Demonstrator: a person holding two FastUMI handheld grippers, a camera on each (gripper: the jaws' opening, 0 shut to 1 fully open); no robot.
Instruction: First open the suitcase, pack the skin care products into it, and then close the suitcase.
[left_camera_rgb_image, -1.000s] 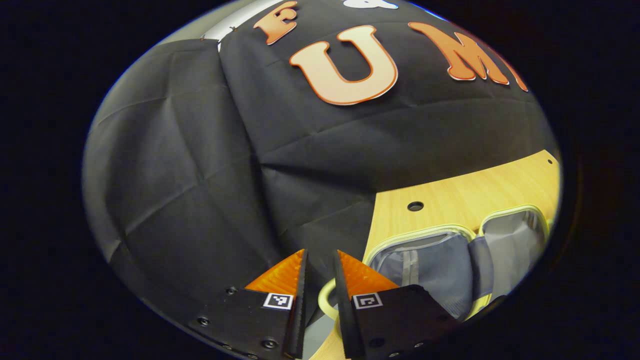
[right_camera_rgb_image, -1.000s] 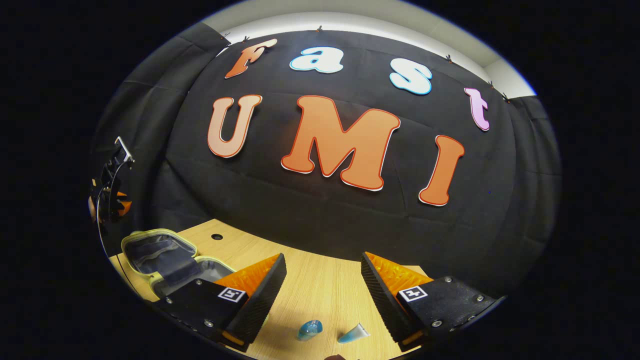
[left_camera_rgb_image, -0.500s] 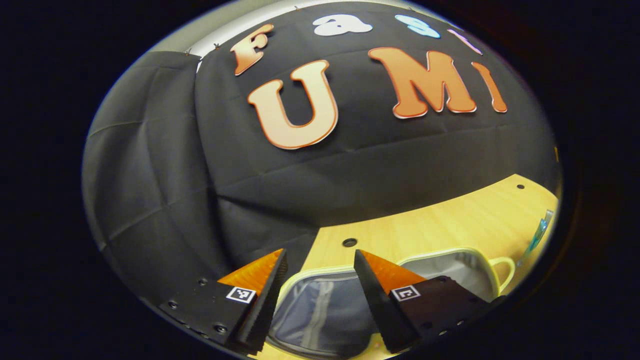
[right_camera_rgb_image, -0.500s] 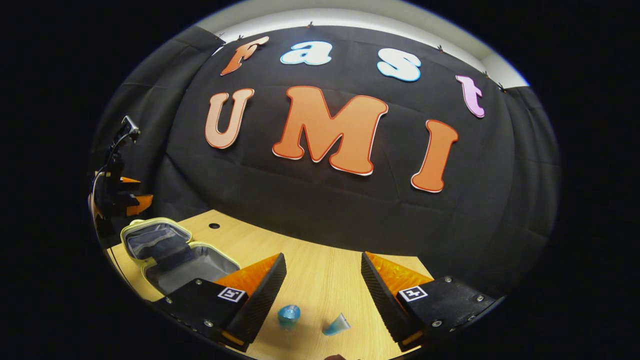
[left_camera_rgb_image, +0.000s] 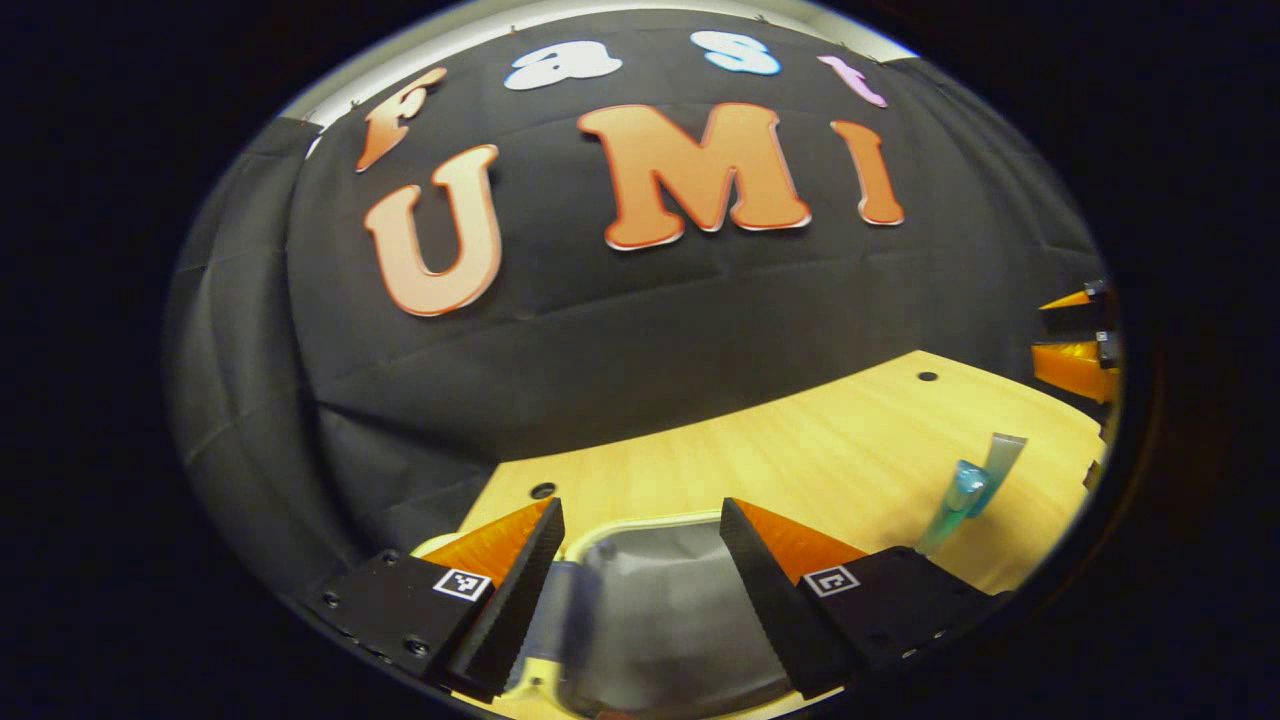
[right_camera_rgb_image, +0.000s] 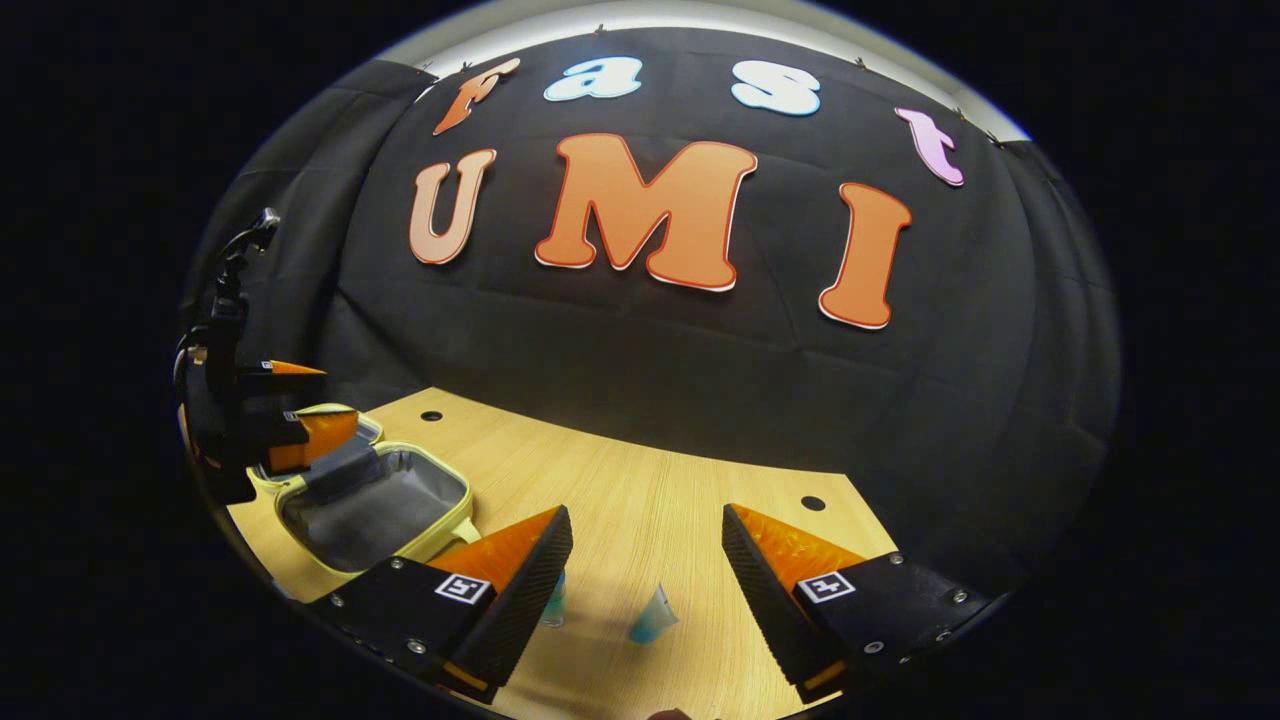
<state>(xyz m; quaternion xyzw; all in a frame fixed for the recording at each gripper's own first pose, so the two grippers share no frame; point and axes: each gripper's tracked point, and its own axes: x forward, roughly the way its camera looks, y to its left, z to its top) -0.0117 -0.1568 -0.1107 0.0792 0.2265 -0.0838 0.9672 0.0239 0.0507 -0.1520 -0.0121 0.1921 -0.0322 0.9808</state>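
So the wooden table (right_camera_rgb_image: 640, 500) is the biggest thing here, light grain, with a few small round holes (right_camera_rgb_image: 812, 503) near its back edge and the black cloth wall behind it.

Next down is the suitcase (right_camera_rgb_image: 375, 500), a little pale yellow-green one with a grey lining. It lies flat on the table with its lid thrown open. In the left gripper view the grey inside (left_camera_rgb_image: 660, 610) sits right under the fingers.

The left gripper (left_camera_rgb_image: 640, 590) hangs just above the open suitcase with its jaws spread wide and nothing between them. From the right gripper view you can see it (right_camera_rgb_image: 290, 415) over the far half of the suitcase.

The right gripper (right_camera_rgb_image: 648, 600) is off to the side of the suitcase over bare table, jaws also wide and empty.

Smallest stuff: two skin care products on the table beside the suitcase, a blue bottle (left_camera_rgb_image: 958, 495) and a blue-green tube (left_camera_rgb_image: 1000, 455). In the right gripper view the tube (right_camera_rgb_image: 655, 615) lies between that gripper's fingers, not touched, and the bottle (right_camera_rgb_image: 555, 600) peeks out from behind one finger, closer to the suitcase
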